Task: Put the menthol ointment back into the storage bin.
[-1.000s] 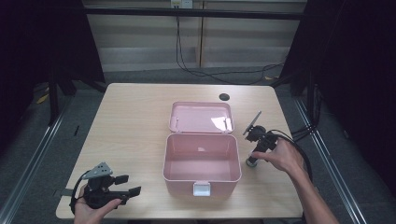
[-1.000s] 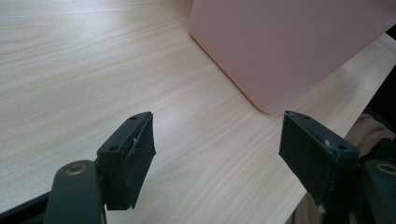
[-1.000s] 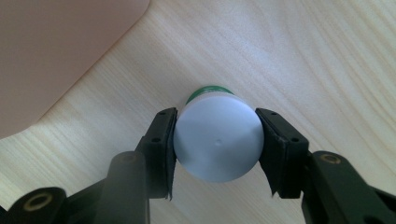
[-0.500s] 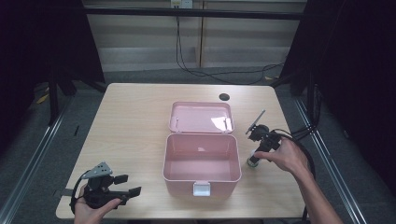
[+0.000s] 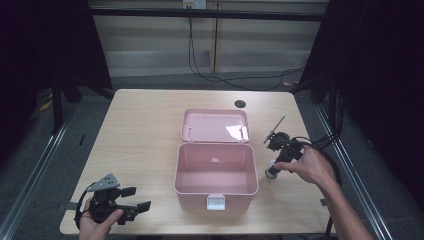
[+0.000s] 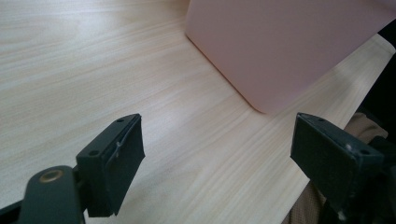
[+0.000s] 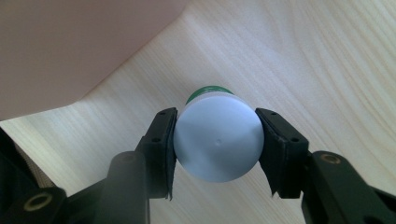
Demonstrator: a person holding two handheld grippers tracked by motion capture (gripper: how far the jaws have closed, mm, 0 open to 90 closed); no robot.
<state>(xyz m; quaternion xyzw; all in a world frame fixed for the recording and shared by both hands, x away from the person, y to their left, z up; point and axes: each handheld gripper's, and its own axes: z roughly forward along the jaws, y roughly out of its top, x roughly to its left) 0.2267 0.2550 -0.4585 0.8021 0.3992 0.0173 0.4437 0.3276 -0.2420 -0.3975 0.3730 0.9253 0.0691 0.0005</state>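
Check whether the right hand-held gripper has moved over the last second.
No clear move: the right hand-held gripper stays just right of the open pink plastic box, shut on the white-capped green bottle.

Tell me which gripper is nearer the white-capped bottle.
Right. The right gripper is shut on the white-capped bottle beside the pink box; the left gripper waits open across the box.

Left black two-jaw claw [image 5: 131, 199] held in the left hand [image 5: 95, 224] at the near left corner, jaws spread wide, nothing between them. Right black two-jaw claw [image 7: 215, 140] in the right hand [image 5: 310, 166], pointed down, apparently vertical; jaws closed on a white-capped round container [image 7: 217, 137].
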